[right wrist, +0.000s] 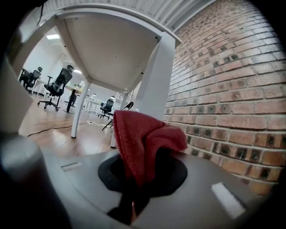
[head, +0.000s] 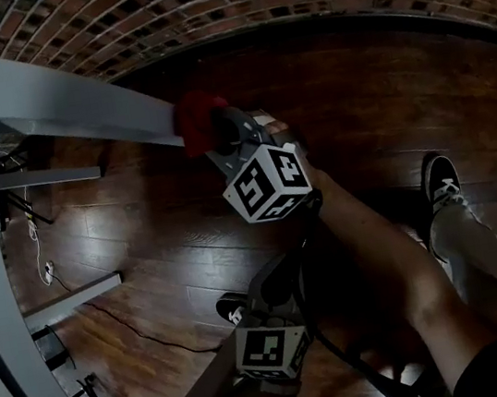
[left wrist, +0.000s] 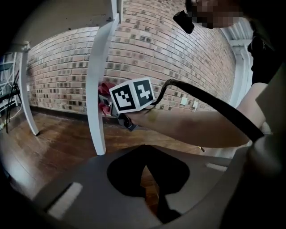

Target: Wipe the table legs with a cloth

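The right gripper (right wrist: 133,181) clamps the red cloth (right wrist: 139,136) against the white table leg (right wrist: 154,82) near the brick wall (right wrist: 232,89); the left gripper (left wrist: 145,169), nearer, seems closed on nothing.

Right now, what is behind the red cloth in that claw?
Behind the red cloth, held in the right claw, stands a white table leg, a brick wall beside it. The cloth hides much of the leg's lower part.

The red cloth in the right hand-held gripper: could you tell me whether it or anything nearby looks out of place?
Nothing stands out. The red cloth is bunched but clamped in the right hand-held gripper, against the upright white table leg, which shows no damage. The wooden floor shows no spills.
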A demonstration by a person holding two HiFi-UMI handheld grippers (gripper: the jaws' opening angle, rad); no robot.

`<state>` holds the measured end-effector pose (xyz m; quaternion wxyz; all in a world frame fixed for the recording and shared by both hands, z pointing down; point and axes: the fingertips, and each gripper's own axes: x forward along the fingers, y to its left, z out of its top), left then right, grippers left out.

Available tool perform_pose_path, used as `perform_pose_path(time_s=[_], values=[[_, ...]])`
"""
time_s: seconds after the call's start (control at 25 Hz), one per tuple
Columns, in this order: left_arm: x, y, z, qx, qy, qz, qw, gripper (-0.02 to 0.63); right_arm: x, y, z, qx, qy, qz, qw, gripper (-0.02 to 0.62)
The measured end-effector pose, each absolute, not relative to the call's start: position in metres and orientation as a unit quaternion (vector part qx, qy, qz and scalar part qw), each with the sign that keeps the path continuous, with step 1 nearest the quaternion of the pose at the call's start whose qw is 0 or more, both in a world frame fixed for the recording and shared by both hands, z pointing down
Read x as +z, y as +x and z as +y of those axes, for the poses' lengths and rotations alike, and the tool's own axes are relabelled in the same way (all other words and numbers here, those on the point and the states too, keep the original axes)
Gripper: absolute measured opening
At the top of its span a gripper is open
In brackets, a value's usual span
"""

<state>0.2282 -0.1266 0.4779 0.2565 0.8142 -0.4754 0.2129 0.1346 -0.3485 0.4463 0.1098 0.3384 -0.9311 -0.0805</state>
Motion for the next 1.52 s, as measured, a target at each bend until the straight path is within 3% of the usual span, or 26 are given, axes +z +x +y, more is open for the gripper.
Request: perform_pose_path(time_s=[0.2, 0.8, 1.52], values=[[0.490, 0.224, -0.127, 0.222, 0.799, -0.486, 0.276, 0.000, 0.475, 0.136, -0.351, -0.060, 0.344, -0.932, 0.102, 0.044], [0.510, 0.223, -0.122, 0.258, 0.787, -0.483, 0.284, 0.000, 0.640, 0.128, -0.338, -0.077, 0.293, -0.914, 0.270, 0.048], [0.514, 0.220, -0.118, 0.261, 0.781, -0.483, 0.299, 0.000, 0.811, 0.119, -0.284, 0.088, 0.173, -0.876, 0.442, 0.048]])
